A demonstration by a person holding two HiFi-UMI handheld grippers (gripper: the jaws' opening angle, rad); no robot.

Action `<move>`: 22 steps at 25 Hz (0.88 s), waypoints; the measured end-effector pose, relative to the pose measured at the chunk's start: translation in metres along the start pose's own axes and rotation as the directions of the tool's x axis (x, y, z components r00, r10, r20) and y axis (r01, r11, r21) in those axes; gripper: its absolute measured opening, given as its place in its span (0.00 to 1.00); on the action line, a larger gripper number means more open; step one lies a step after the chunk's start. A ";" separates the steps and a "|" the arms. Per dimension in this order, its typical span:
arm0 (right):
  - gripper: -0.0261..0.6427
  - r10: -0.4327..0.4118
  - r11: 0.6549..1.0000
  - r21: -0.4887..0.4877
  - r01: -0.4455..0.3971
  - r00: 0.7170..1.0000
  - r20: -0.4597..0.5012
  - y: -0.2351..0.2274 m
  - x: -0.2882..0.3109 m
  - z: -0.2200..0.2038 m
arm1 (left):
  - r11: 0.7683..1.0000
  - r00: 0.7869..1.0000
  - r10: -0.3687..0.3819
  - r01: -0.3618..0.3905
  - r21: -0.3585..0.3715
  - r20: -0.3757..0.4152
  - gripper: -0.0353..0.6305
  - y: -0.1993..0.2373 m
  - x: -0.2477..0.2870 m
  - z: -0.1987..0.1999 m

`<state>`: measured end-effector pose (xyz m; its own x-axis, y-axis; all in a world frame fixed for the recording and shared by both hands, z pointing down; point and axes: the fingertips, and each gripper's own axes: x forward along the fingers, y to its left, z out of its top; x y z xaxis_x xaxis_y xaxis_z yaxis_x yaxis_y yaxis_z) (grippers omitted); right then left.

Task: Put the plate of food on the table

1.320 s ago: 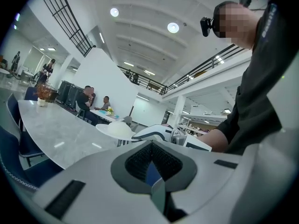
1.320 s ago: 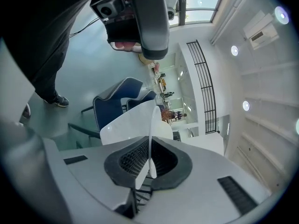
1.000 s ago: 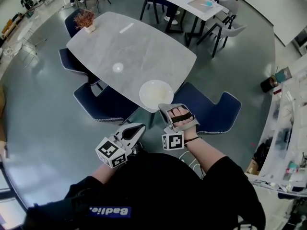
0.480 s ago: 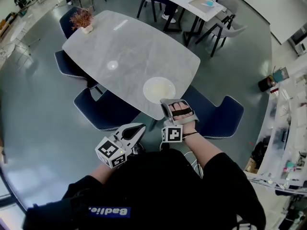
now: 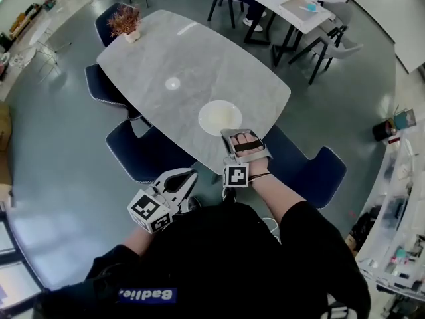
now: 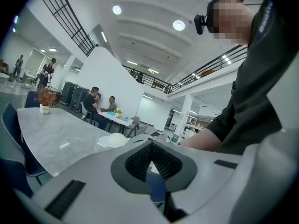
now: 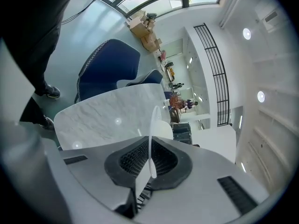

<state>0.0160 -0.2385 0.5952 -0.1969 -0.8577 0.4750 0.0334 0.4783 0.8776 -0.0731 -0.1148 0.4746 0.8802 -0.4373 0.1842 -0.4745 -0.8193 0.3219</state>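
Note:
A white plate with a pale yellowish middle hangs over the near edge of the grey marble table. My right gripper is shut on the plate's near rim. In the right gripper view the plate stands edge-on between the jaws, with the table beyond it. My left gripper is held low by my body, off the table, shut and empty. From the left gripper view, the closed left gripper points past the plate and table.
Dark blue chairs are tucked at the table's near side. A potted plant stands at the far end. A smaller white table with chairs is behind. A shelf with clutter runs along the right.
My right gripper has carried the plate forward, from the table's near edge to further over the tabletop. The left gripper has stayed by my body.

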 end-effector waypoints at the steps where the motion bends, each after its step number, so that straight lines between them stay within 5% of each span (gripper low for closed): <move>1: 0.07 0.016 1.000 -0.007 -0.016 1.000 0.004 0.003 0.006 -0.004 | 1.000 1.000 0.014 -0.014 0.006 -0.001 0.06 0.001 0.004 0.002; 14: 0.07 0.080 0.997 -0.012 -0.079 0.995 0.053 0.035 0.109 -0.039 | 0.989 0.989 0.146 -0.146 -0.014 -0.004 0.06 0.019 0.046 0.022; 22: 0.07 0.179 0.984 0.003 -0.179 0.983 0.034 0.070 0.165 -0.050 | 0.976 0.977 0.205 -0.209 -0.063 -0.065 0.06 0.027 0.042 -0.004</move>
<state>0.0353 -0.3559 0.7380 -0.2206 -0.7515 0.6218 0.0653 0.6247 0.7781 -0.0488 -0.1541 0.4954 0.7615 -0.5714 0.3060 -0.6479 -0.6848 0.3337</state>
